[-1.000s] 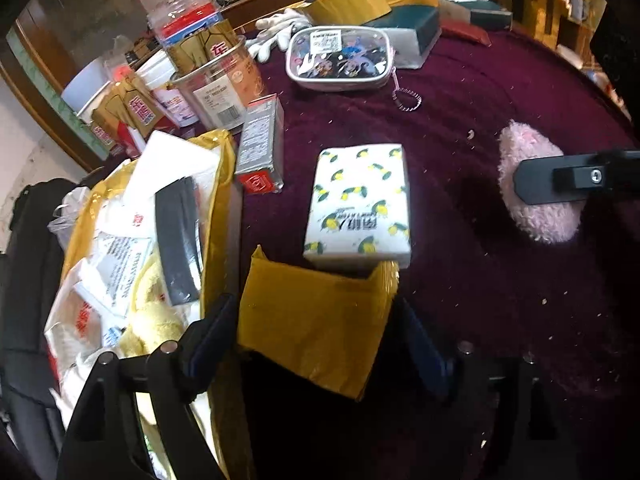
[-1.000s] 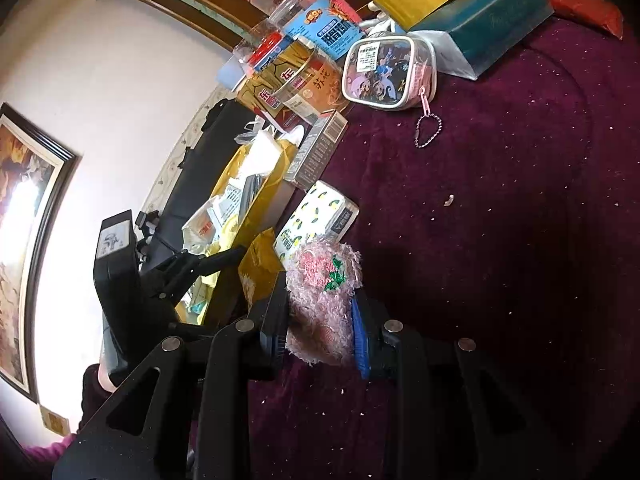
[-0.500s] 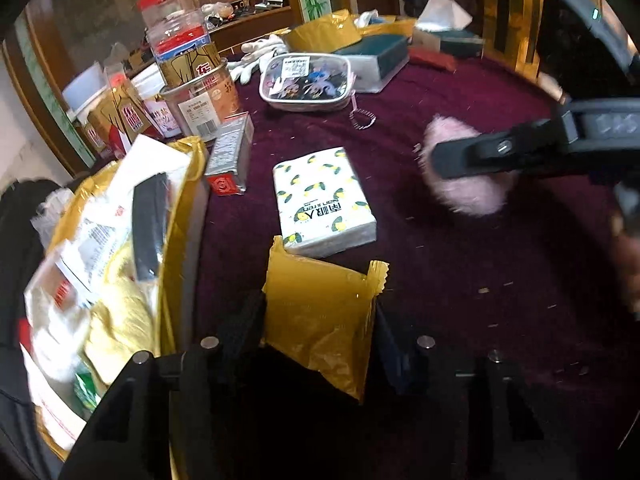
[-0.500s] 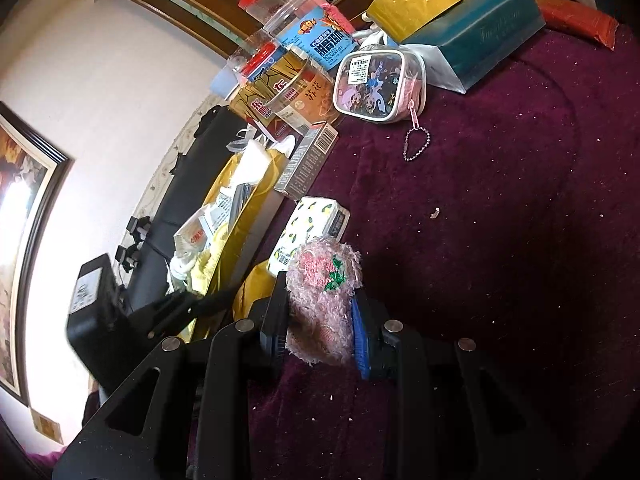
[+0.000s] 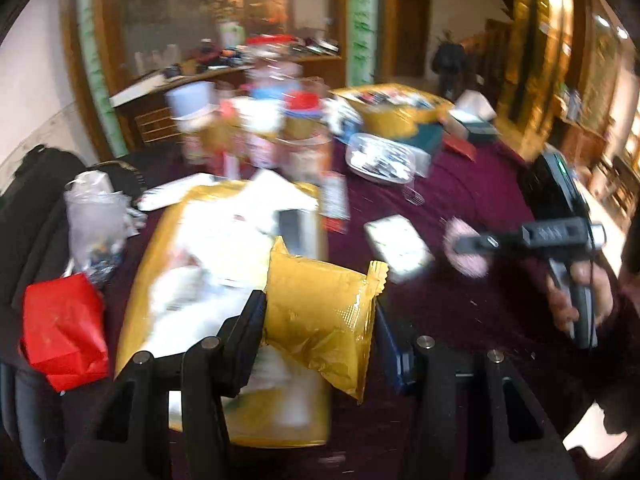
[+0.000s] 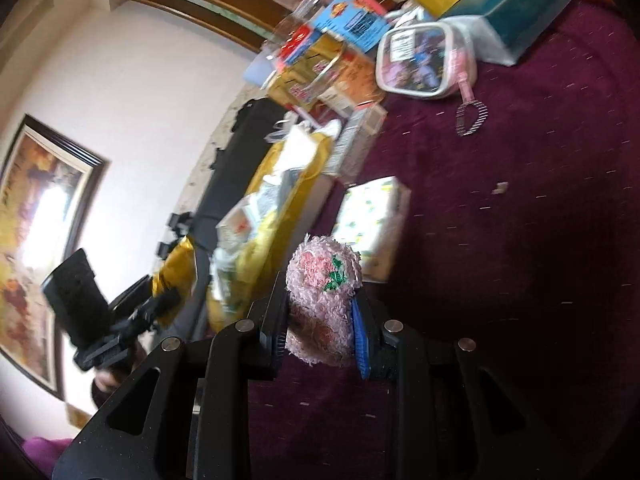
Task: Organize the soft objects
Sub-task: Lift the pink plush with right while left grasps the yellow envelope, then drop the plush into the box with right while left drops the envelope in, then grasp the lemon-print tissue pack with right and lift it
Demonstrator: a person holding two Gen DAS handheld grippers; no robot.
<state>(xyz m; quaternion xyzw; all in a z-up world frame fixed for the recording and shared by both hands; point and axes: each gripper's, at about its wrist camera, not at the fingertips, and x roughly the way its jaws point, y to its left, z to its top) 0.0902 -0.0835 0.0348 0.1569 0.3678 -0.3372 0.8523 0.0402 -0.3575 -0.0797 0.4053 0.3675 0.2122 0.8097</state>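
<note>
Currently: left gripper (image 5: 320, 316) clamped on crinkly gold foil pouch (image 5: 320, 316), above gold box (image 5: 160, 264) at 9 o'clock. Right gripper (image 6: 320, 320) pinching fluffy pink embroidered puff (image 6: 322, 300) over maroon cloth (image 6: 520, 240). Both likely light, compressible; pouch slippery, so grip mid-body.

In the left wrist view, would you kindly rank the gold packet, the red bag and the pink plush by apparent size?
1. gold packet, though it is nearest the camera.
2. red bag.
3. pink plush, farther off and partly hidden by the right gripper.
</note>
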